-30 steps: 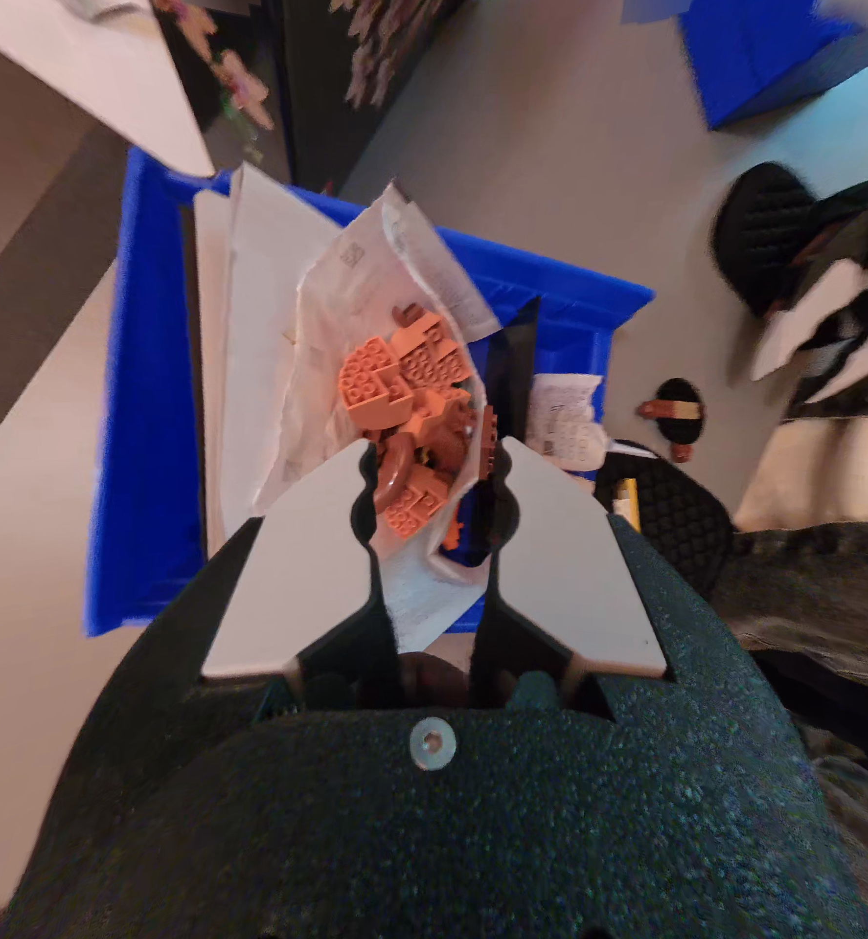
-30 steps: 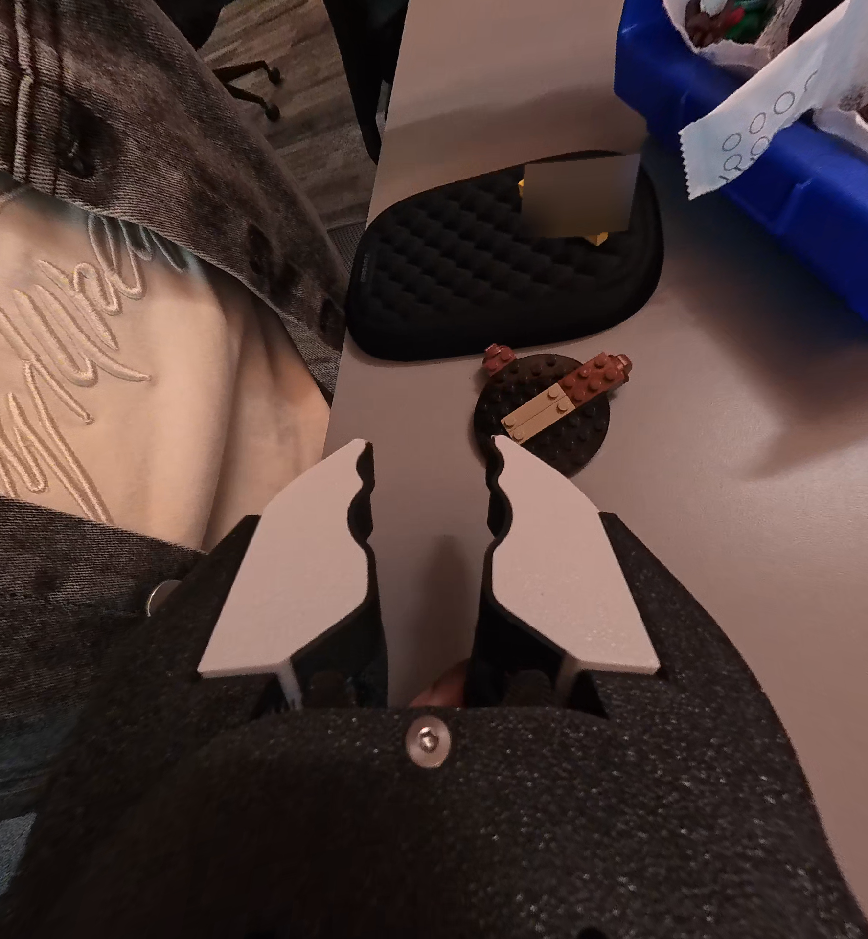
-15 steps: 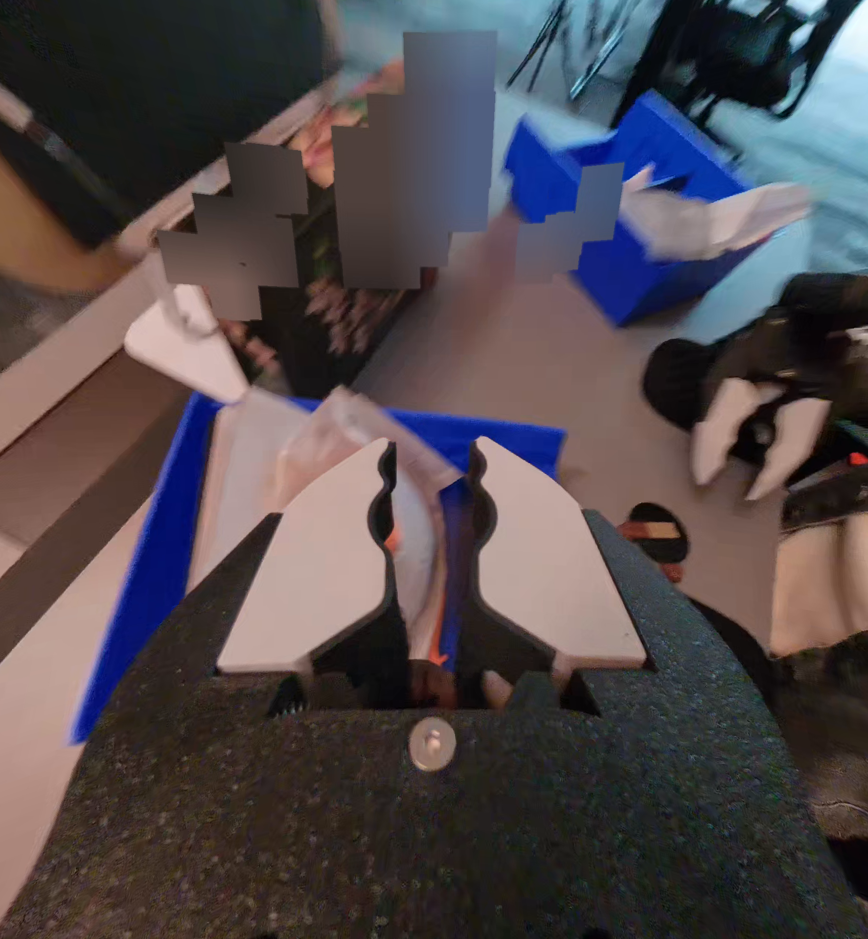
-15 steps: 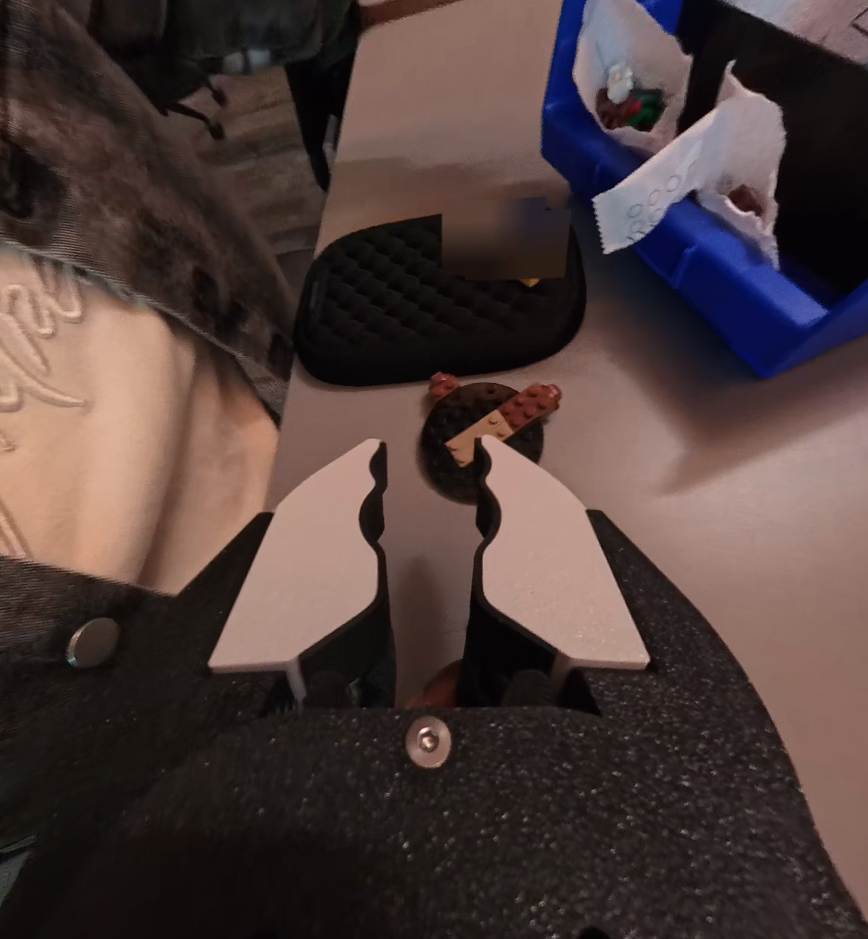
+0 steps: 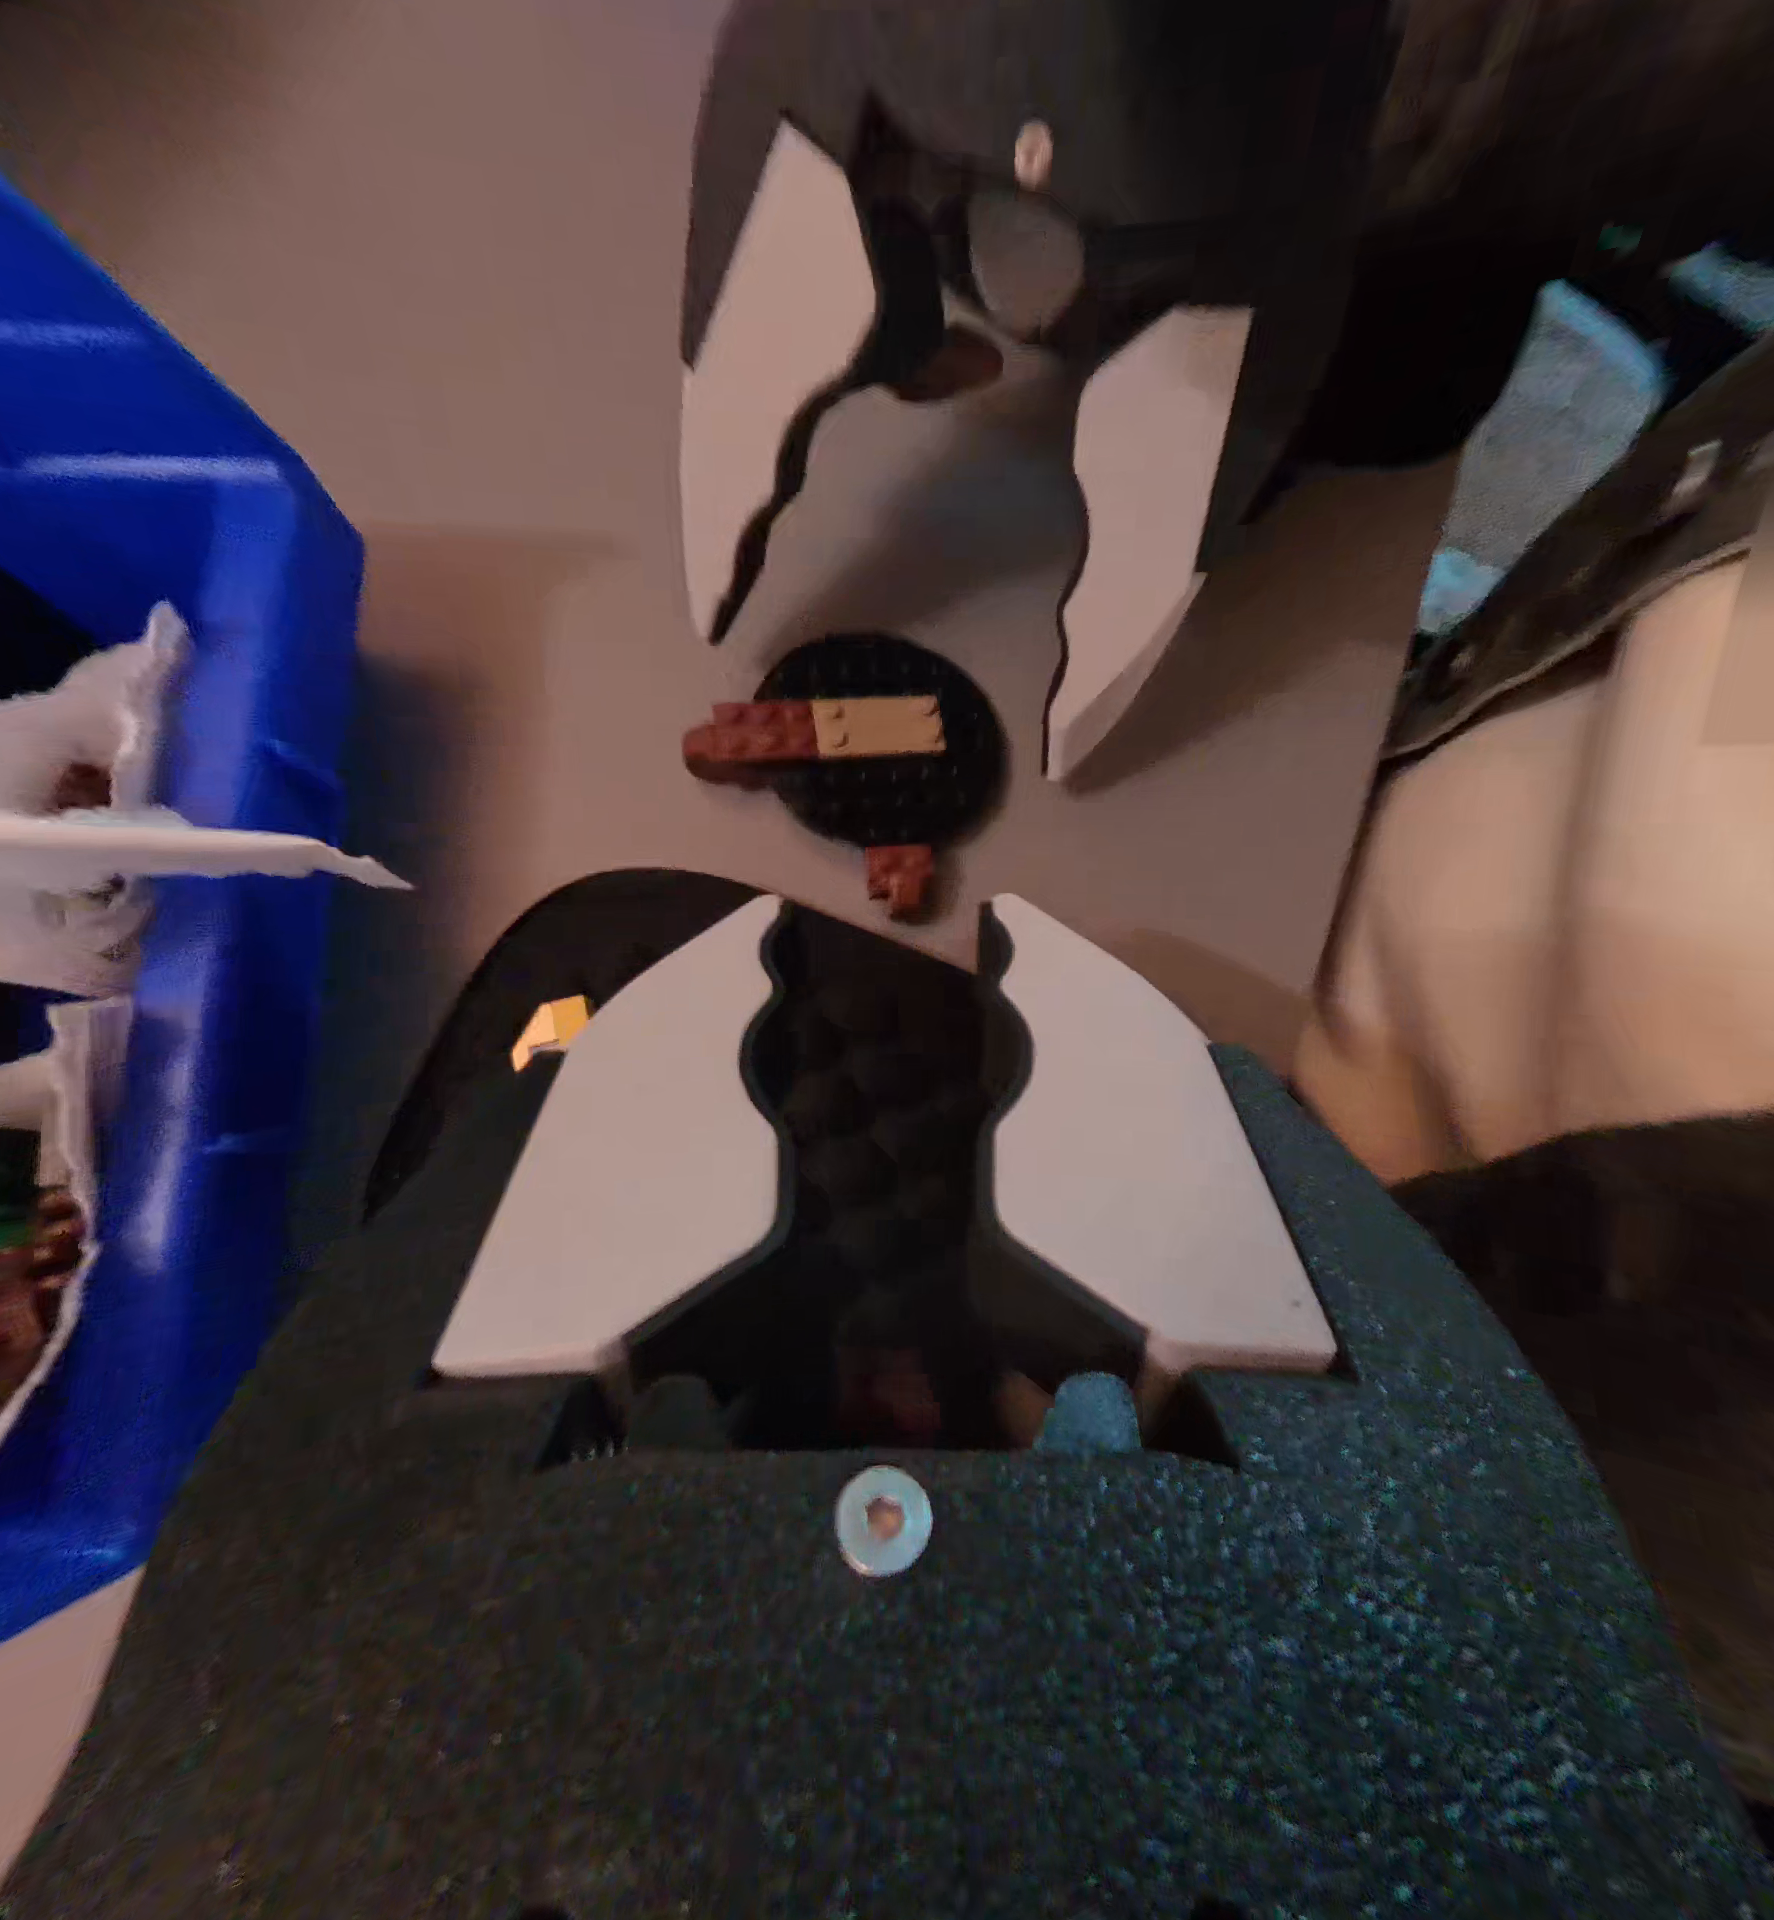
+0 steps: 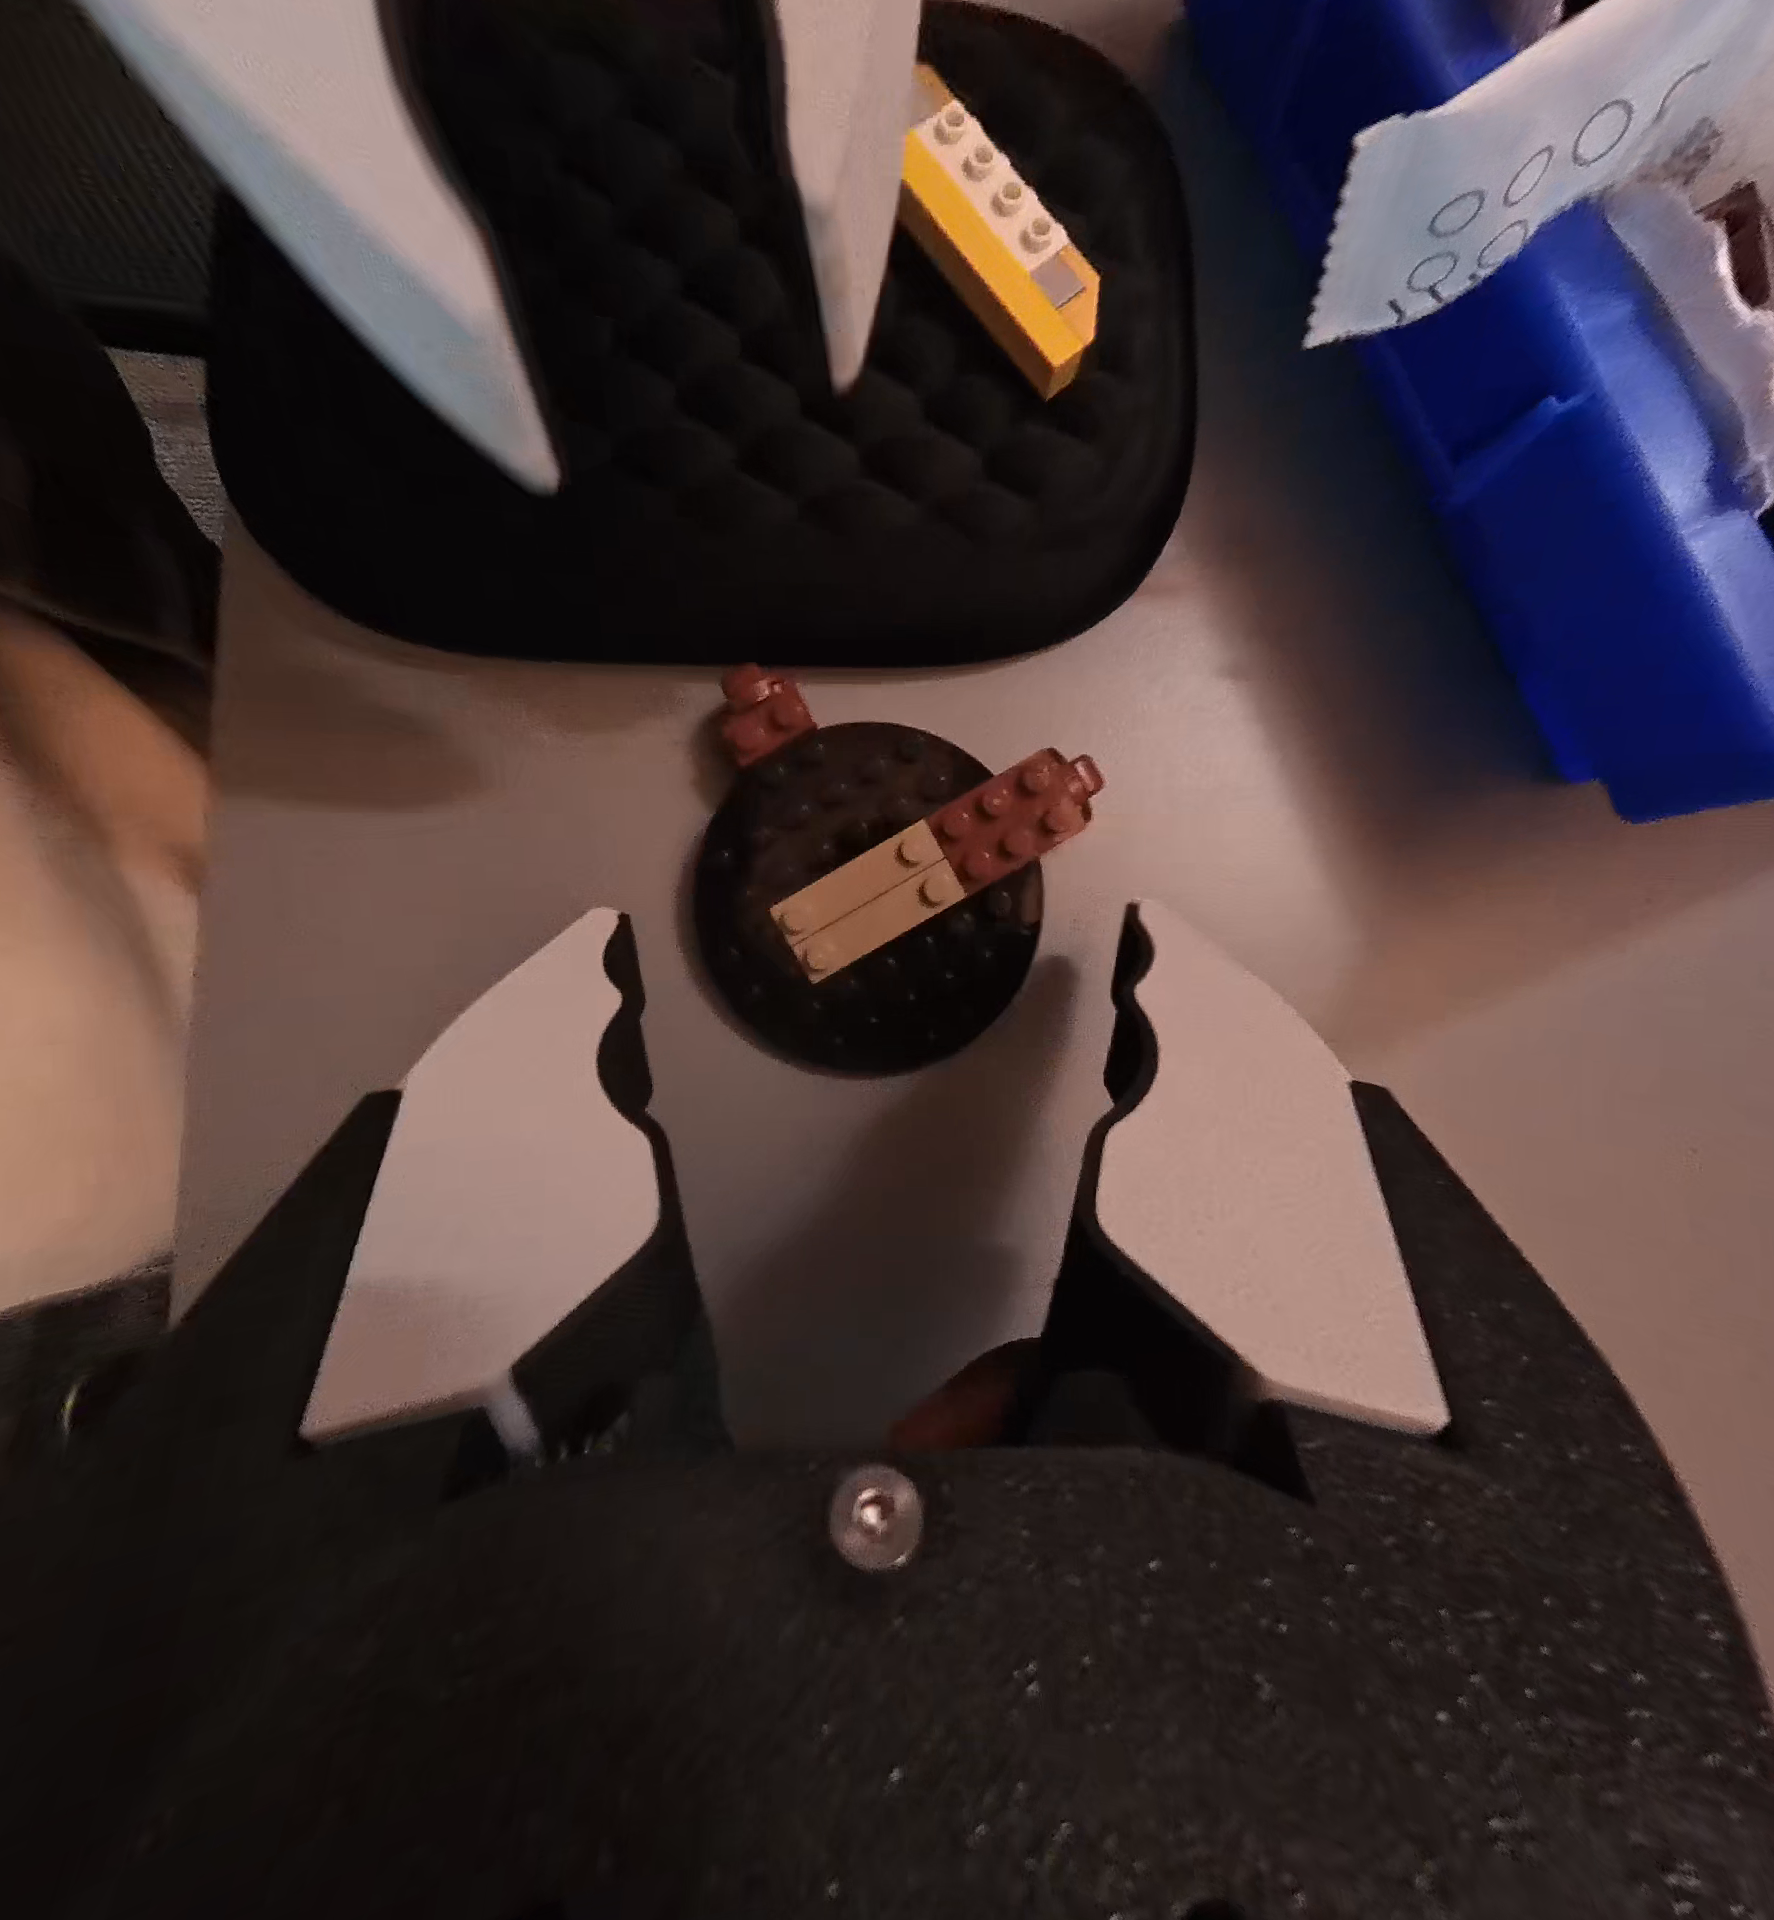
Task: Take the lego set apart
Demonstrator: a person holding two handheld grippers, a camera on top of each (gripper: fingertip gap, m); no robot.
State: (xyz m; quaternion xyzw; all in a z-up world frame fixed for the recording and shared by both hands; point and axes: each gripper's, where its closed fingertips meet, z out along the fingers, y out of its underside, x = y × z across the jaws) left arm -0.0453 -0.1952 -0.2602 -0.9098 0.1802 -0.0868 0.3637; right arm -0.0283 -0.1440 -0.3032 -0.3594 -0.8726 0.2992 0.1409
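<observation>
**Both grippers closing in on lego disc, nothing gripped yet**

Right gripper: jaws spread wide, empty, tips just short of the lego set, one to either side of its near rim. Left gripper: jaws parted w/ a narrower gap, also empty, coming in from the opposite side; its tips sit over the black foam pad, near the small brown piece at the disc's rim.

The set = round black studded plate w/ a tan plate and a brown plate end to end across it, brown end overhanging the rim. It lies flat on the grey tabletop, near the edge where the person sits, just beside the foam pad. A yellow brick w/ white studs rests on the pad's far right corner. Blue bin w/ torn paper bags stands further right, well apart.

Risks, as I judge them:
- Disc is thin and flat on the table; jaw tips may slide over the rim or skid it toward the pad instead of catching it.
- If only one gripper holds, prying the plates could flip the whole disc.
- Brown overhang is the easy lever, but a hard pinch could pop it loose and send it off the table edge.
- The two grippers face each other closely; tips could clash over the disc.
- Small brown piece looks barely attached, can't tell if it's clipped on; a bump may knock it away.
</observation>
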